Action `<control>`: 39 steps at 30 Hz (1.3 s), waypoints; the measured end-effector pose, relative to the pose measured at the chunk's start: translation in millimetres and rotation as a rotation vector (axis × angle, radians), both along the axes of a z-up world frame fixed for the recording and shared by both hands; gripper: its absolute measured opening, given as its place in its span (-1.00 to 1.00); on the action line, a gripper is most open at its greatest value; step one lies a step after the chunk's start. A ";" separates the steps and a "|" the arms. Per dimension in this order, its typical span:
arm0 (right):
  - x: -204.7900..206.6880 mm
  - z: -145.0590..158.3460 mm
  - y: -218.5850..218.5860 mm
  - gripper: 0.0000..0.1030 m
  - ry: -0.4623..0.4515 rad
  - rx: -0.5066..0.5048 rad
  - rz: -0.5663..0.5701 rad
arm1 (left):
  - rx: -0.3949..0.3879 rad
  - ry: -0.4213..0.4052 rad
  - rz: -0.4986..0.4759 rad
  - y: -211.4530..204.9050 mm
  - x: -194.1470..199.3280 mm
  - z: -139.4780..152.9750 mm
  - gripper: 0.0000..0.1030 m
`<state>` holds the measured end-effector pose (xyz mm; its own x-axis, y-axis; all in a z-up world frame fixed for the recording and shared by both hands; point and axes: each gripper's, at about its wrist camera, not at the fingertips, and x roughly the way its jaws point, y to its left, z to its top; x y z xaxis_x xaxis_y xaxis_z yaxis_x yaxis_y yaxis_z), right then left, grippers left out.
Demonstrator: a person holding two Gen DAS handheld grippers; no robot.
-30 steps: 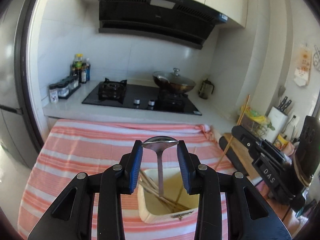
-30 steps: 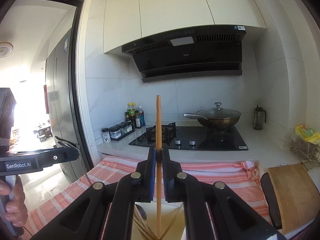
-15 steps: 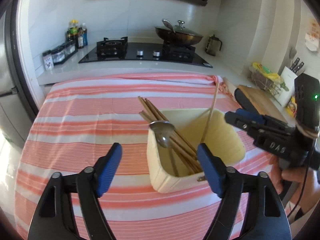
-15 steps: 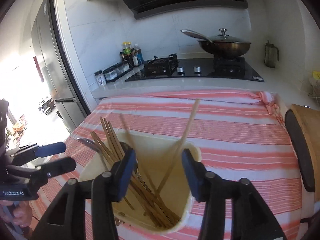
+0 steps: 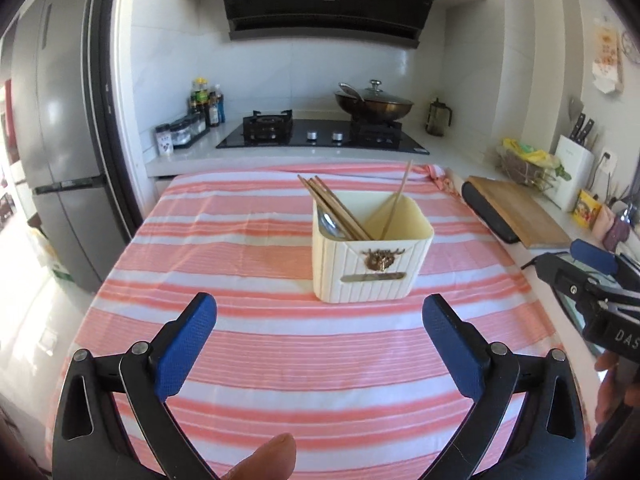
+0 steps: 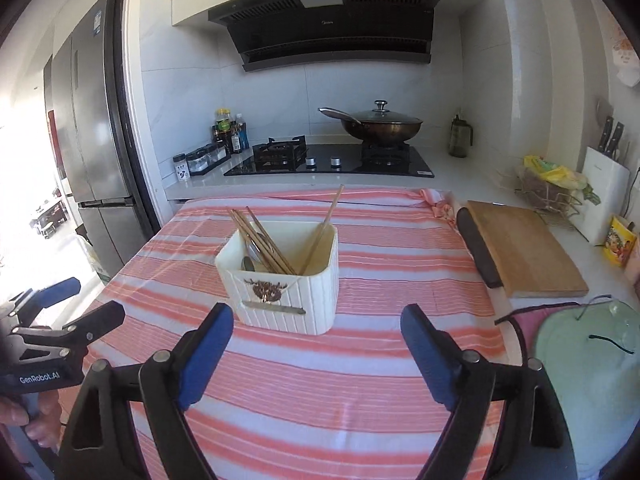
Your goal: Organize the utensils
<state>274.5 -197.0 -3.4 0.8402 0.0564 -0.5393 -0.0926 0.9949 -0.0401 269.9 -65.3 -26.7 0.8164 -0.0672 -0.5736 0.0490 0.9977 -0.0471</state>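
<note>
Both grippers stood well back from the cream utensil holder [image 5: 370,256], which sat upright on the pink-and-white striped cloth [image 5: 248,248] covering the table. The left gripper [image 5: 320,344] had its blue-padded jaws spread wide, having just been opening, with nothing between them but bare cloth. The right gripper [image 6: 316,344] likewise had its jaws apart and had just been opening, with only the holder's near wall showing beyond the gap, untouched. Inside the holder a bundle of brown chopsticks [image 6: 260,240] leaned toward its left side, and a metal spoon [image 5: 334,222] lay low against that same wall, its bowl just visible beside them. A single chopstick [image 6: 326,224] leaned apart from the bundle, against the holder's far right corner. To the right of the cloth lay a wooden cutting board [image 6: 524,252], and behind the table a gas hob [image 5: 324,136] carried a lidded wok [image 5: 374,104]. A fingertip [image 5: 264,458] showed at the lower edge of the left wrist view.
</note>
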 end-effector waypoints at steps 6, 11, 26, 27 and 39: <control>-42.3 5.7 10.6 0.70 -0.029 -0.035 -0.021 | 0.089 -0.052 0.041 -7.8 -36.8 11.0 0.99; -61.5 12.4 15.0 0.70 -0.035 -0.040 -0.020 | 0.086 -0.072 0.047 -9.3 -53.7 20.6 0.99; -82.6 22.9 26.8 0.70 -0.057 -0.064 0.020 | 0.111 -0.076 0.074 -11.8 -66.0 34.3 0.99; -83.3 23.5 26.8 0.70 -0.056 -0.061 0.022 | 0.105 -0.072 0.070 -11.6 -66.0 34.8 0.99; -86.0 34.5 29.4 0.70 -0.057 -0.046 0.021 | 0.075 -0.056 0.062 -7.5 -69.2 48.0 0.99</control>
<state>188.5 -167.6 31.1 0.8686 0.0509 -0.4929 -0.1098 0.9897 -0.0914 200.7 -72.8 21.3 0.8487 0.0264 -0.5282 -0.0129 0.9995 0.0292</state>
